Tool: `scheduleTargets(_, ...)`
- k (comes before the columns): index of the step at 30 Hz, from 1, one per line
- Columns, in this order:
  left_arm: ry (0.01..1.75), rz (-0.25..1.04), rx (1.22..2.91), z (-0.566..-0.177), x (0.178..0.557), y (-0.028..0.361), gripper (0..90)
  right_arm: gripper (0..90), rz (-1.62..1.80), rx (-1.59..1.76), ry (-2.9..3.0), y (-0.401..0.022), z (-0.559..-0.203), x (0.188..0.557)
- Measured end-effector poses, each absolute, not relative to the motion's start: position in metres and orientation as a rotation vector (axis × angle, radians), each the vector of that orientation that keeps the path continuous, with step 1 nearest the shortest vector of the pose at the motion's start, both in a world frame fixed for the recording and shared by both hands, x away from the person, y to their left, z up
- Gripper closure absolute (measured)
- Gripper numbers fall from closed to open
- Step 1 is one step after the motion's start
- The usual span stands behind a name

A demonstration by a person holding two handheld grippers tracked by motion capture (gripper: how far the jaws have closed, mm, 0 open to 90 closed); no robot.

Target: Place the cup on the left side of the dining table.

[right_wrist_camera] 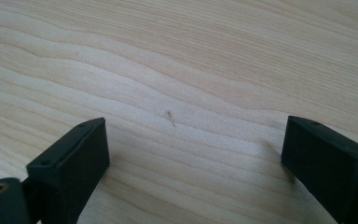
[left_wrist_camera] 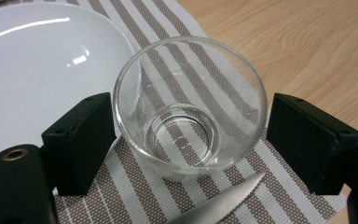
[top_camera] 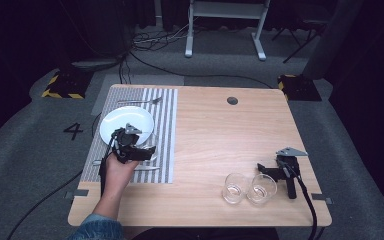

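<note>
A clear drinking glass (left_wrist_camera: 186,93) stands upright on the striped placemat (left_wrist_camera: 135,186), just right of the white plate (left_wrist_camera: 37,70). My left gripper (left_wrist_camera: 189,135) straddles the glass, one black jaw on each side, a thin gap at each pad, so it is open. In the high view a hand holds that left gripper (top_camera: 147,150) at the plate's (top_camera: 125,122) near right edge. My right gripper (top_camera: 265,170) lies on the table at the right with no hand on it. Its jaws stand wide over bare wood (right_wrist_camera: 177,93), so the right gripper (right_wrist_camera: 193,140) is open.
Two more empty glasses (top_camera: 234,188) (top_camera: 261,189) stand side by side near the front edge, close to the right gripper. A knife (top_camera: 145,168) lies on the placemat (top_camera: 165,120) by the front, its blade tip (left_wrist_camera: 219,207) below the glass. A fork (top_camera: 140,102) lies behind the plate.
</note>
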State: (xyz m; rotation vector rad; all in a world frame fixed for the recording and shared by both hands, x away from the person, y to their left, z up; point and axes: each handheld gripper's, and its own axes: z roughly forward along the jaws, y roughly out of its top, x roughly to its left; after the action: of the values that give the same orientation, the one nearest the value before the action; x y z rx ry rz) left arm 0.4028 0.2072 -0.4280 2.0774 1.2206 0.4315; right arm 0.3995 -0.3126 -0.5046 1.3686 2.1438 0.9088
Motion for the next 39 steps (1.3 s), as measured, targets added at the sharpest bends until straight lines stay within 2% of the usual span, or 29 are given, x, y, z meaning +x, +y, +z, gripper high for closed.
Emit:
scheduleTargets(19,1.127,0.467,2.001,-0.405,0.354,0.216,15.7,7.7,0.909,1.369,2.144,-0.313,-0.505,0.400)
scheduleTargets(39,1.098,0.484,2.005,-0.416,0.309,0.238,15.7,7.7,0.909,1.369,2.144,-0.313,-0.505,0.400)
